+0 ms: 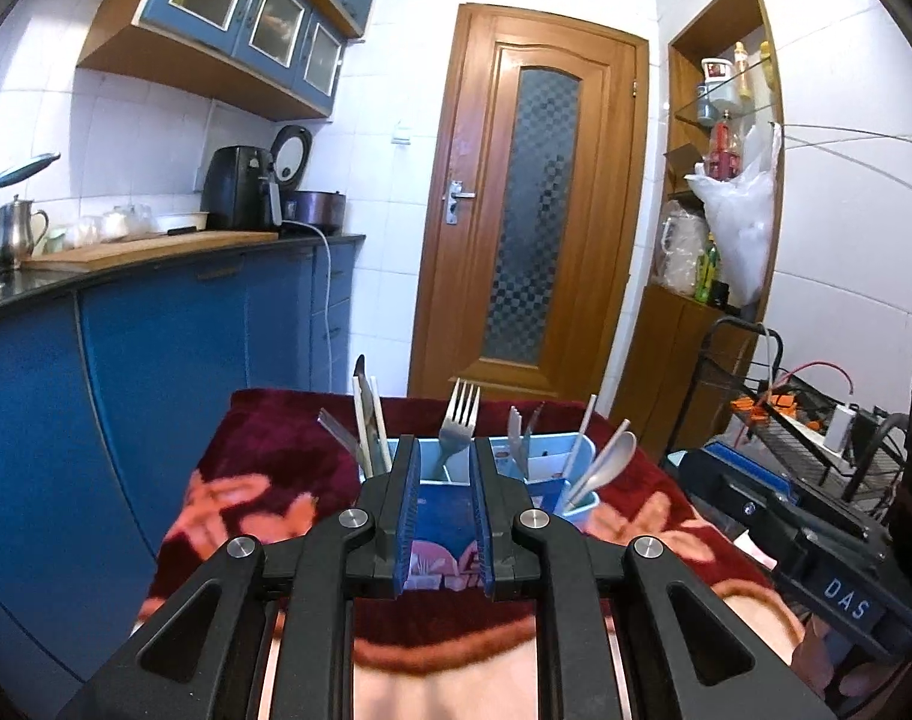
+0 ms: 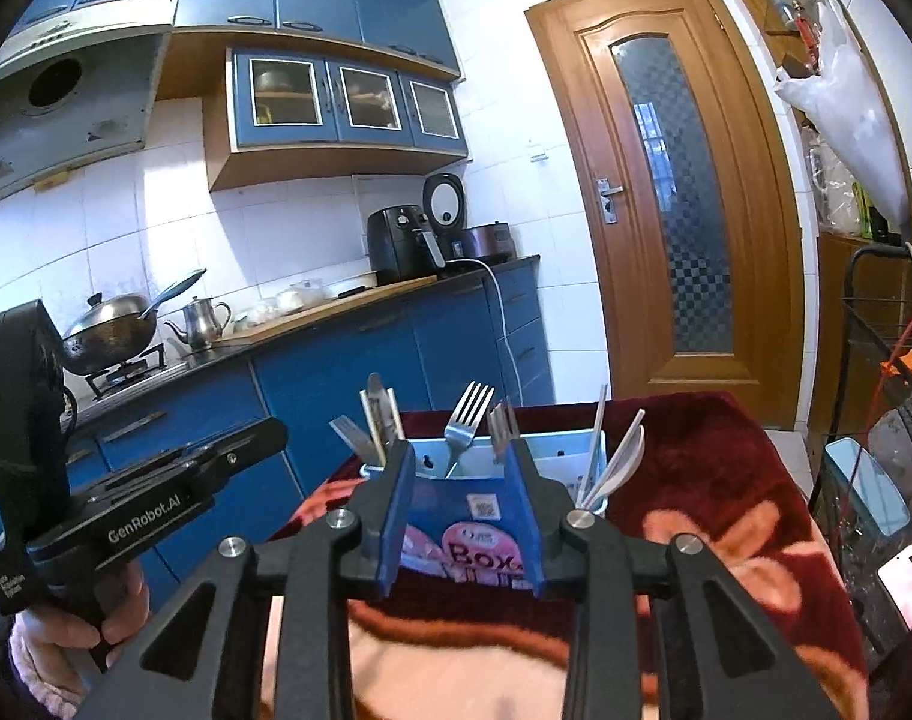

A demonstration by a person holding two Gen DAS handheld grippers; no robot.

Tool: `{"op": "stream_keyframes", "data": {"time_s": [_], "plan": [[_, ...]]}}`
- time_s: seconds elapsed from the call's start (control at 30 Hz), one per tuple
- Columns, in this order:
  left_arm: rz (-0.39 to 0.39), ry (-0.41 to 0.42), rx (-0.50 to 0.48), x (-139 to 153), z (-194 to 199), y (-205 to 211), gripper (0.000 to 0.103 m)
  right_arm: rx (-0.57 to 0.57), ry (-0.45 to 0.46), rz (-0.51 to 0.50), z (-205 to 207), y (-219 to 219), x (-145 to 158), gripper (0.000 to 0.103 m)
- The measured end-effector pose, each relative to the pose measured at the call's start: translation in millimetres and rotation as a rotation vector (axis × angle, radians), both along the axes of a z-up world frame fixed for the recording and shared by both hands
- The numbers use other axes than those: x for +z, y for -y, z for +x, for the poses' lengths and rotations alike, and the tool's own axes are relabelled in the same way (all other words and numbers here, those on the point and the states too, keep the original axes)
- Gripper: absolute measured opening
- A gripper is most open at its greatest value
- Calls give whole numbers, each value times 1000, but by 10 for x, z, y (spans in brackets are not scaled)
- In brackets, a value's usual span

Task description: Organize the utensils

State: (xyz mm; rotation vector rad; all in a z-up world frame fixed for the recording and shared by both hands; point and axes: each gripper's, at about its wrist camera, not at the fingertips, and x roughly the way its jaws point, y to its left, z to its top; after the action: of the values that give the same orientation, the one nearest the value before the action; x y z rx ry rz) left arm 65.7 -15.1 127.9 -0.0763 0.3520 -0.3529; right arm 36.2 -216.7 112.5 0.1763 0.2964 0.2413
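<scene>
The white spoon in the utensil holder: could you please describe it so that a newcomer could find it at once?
Find the table under the dark red blanket facing the wooden door. On it stands a pale blue utensil holder. The white spoon leans out of its right-hand end beside pale chopsticks; the other utensils are metal forks and knives.

Shiny metal fork (plush cloth beneath), glossy plastic caddy.
</scene>
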Motion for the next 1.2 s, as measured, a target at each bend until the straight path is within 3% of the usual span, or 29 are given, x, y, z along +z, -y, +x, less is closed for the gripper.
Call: {"op": "stream_keyframes", "data": {"time_s": [0.3, 0.37, 0.5, 0.63, 0.83, 1.2], "plan": [[-2, 0, 44, -79, -367, -143, 20, -10, -5, -5, -299, -22, -99, 41], [1, -1, 61, -142, -425, -158, 29, -17, -7, -6, -369, -21, -156, 43], [16, 3, 102, -320, -533, -170, 36, -32, -13, -12, -474, -21, -302, 48], [14, 1, 128, -513, -587, -186, 49, -47, -16, -27, -552, -10, -453, 53], [66, 22, 173, -763, -630, -137, 68, -64, -42, -58, -580, 1, -730, 70], [88, 21, 219, -1097, -647, -106, 69, -161, -23, -111, -651, 98, -1064, 77]]}}
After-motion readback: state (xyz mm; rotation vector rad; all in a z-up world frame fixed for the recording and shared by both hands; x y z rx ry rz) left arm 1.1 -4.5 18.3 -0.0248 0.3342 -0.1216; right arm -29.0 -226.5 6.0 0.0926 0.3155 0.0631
